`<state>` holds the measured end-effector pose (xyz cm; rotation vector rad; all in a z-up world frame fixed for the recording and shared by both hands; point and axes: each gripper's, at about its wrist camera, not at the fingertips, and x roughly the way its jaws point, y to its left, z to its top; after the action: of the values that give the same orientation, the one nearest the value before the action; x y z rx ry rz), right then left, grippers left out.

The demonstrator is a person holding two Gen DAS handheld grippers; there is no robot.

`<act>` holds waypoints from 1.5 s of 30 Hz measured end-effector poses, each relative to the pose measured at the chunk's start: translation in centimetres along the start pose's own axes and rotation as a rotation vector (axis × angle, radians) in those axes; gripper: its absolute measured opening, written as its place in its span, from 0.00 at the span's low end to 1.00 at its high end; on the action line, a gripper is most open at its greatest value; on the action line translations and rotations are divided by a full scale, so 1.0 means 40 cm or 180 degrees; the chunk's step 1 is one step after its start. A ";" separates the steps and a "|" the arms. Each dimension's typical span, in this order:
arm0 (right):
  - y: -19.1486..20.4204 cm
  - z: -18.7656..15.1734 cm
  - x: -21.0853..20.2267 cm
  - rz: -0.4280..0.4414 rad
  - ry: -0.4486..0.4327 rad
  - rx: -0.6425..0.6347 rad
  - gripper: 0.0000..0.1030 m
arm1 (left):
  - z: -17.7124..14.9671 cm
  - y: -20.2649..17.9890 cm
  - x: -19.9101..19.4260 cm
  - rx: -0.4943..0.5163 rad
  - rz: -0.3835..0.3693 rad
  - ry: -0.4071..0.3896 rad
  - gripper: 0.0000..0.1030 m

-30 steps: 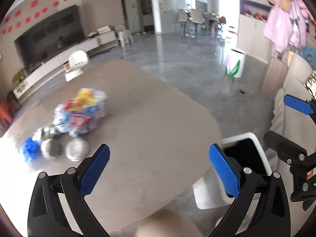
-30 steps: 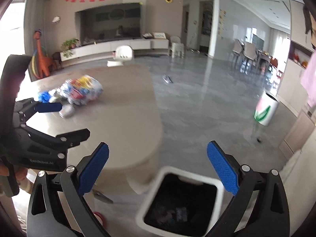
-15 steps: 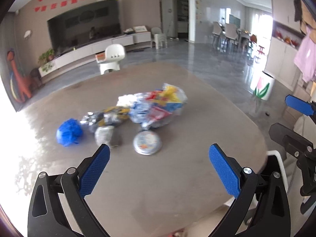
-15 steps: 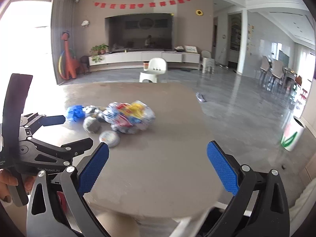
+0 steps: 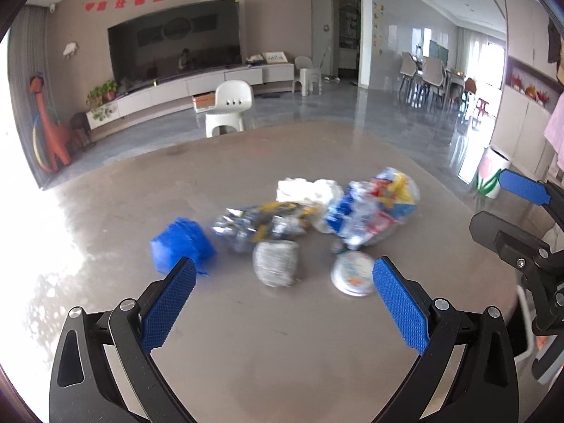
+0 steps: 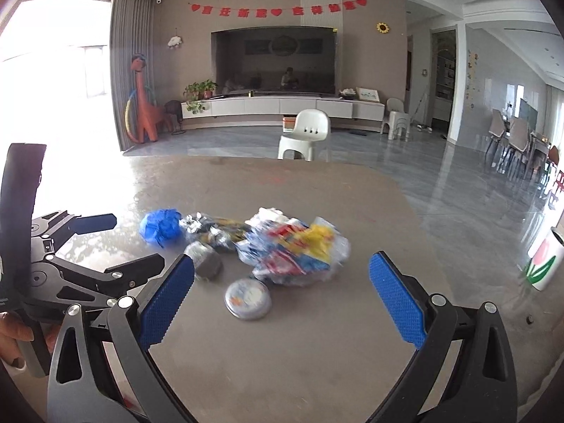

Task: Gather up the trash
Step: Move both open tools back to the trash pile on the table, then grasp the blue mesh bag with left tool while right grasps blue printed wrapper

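The left gripper point(image 5: 282, 303) and right gripper point(image 6: 282, 299) both hover above the brown surface point(image 5: 282, 370) with fingers spread wide, holding nothing. The trash pile point(image 5: 317, 218) lies mid-surface at 12 o'clock: a blue wad point(image 5: 181, 246), a foil ball point(image 5: 276, 262), a round lid point(image 6: 247, 299), and a clear bag of wrappers point(image 6: 299, 252).

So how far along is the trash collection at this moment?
Nothing visible looks collected. The blue crumpled wad, foil ball, round lid, silvery wrappers, white tissue and colourful plastic bag all lie on the table. Left gripper and right gripper are both open and empty, facing the pile. Every piece is left.
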<state>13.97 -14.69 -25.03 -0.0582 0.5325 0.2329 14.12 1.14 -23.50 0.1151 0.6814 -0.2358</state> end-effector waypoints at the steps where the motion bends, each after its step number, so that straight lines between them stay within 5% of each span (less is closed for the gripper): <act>1: 0.010 0.007 0.016 0.0017 -0.0002 -0.0006 0.96 | 0.004 0.024 0.010 -0.0034 -0.0006 0.0000 0.96; 20: 0.148 0.032 0.232 0.0078 0.0054 -0.0043 0.96 | 0.007 0.248 0.182 -0.0326 0.0193 0.0018 0.96; 32: 0.183 0.011 0.313 0.0122 0.0130 -0.0026 0.96 | -0.008 0.289 0.317 -0.0312 0.0364 0.0357 0.94; 33: 0.184 0.008 0.315 0.0117 0.0140 -0.0041 0.96 | -0.012 0.287 0.325 -0.0280 0.0358 0.0391 0.86; 35: 0.181 0.004 0.311 0.0106 0.0146 -0.0043 0.96 | -0.019 0.289 0.350 -0.0277 0.0201 0.0573 0.39; 37: 0.178 0.003 0.309 0.0102 0.0143 -0.0025 0.96 | -0.020 0.300 0.356 -0.0344 0.0102 0.0621 0.25; 40: 0.165 0.002 0.297 0.0063 0.0135 -0.0006 0.96 | -0.018 0.296 0.326 -0.0365 0.0083 0.0489 0.12; 45: 0.137 -0.006 0.265 -0.0169 0.0041 -0.0019 0.96 | 0.004 0.279 0.251 -0.0332 0.0044 0.0185 0.12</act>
<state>21.43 -7.20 -30.59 -0.0796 0.5424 0.1824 24.59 10.10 -29.47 0.0270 0.7489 -0.1838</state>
